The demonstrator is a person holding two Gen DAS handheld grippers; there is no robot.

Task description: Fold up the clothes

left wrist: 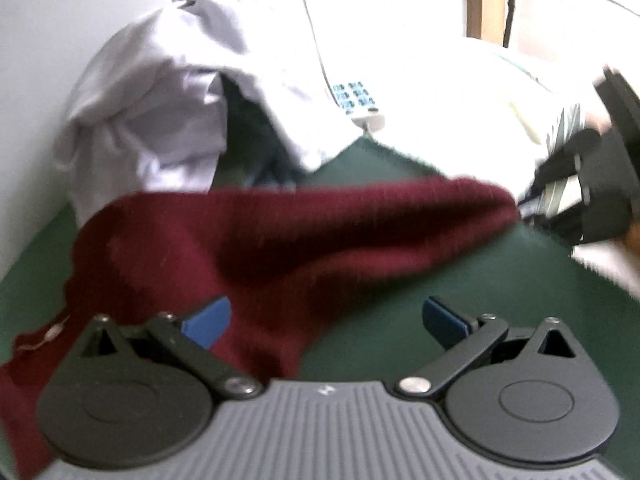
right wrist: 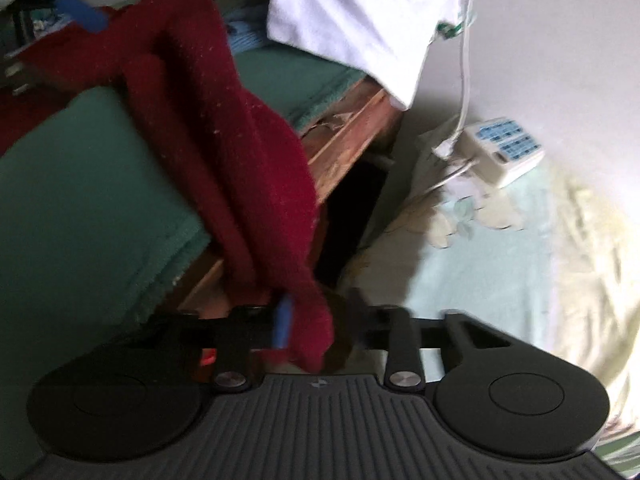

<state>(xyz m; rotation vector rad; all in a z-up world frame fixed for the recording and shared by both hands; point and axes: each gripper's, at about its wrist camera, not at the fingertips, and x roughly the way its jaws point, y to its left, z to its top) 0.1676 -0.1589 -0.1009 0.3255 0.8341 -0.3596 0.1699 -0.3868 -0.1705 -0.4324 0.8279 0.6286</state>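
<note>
A maroon knitted garment [left wrist: 280, 240] stretches across the green cloth-covered table [left wrist: 480, 280]. My left gripper [left wrist: 326, 320] hovers open just above it, one blue pad [left wrist: 208, 322] over the knit and the other over the green cloth, pinching nothing. At the right, blurred, my right gripper [left wrist: 532, 204] holds the garment's far end. In the right wrist view the right gripper [right wrist: 304, 328] is shut on the maroon garment [right wrist: 224, 140], which rises from the jaws as a taut band toward the upper left. There a blue pad [right wrist: 80, 12] of the left gripper shows.
A heap of white clothing [left wrist: 160, 100] lies at the table's back. The table's wooden edge [right wrist: 352, 128] drops to a dark gap. Beside it a bed with a pale floral sheet [right wrist: 500, 260] carries a white power strip [right wrist: 500, 152] with its cable.
</note>
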